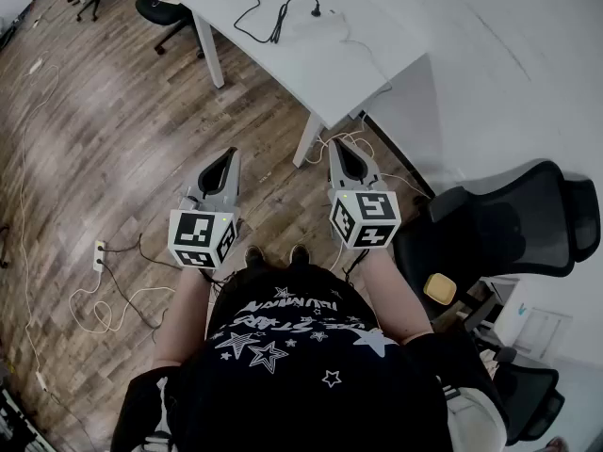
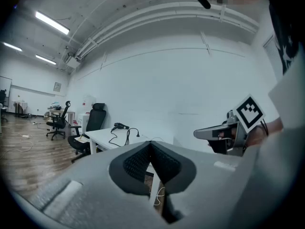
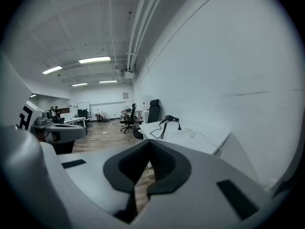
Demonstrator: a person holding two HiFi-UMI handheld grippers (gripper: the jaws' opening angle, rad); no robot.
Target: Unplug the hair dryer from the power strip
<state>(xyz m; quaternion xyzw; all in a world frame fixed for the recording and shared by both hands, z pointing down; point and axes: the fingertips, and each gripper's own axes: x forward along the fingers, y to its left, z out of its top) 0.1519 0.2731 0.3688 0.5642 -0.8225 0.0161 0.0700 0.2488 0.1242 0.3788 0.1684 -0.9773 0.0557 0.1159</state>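
Holding left gripper [image 1: 226, 156] and right gripper [image 1: 341, 147] fully closed on nothing, well short of the table [image 1: 283, 59]. Dryer [image 3: 170, 119] is lying at its far end, cord [image 3: 164, 129] looping to the plug [image 1: 316, 10]. I am judging plug light, rigid: pinching its body, not limp cord.

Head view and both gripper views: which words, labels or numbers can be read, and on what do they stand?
On the shirt: white print among stars, upside down, too blurred to read.
On the left gripper and the right gripper: cubes with square patterns only, no letters.
Nothing else readable.
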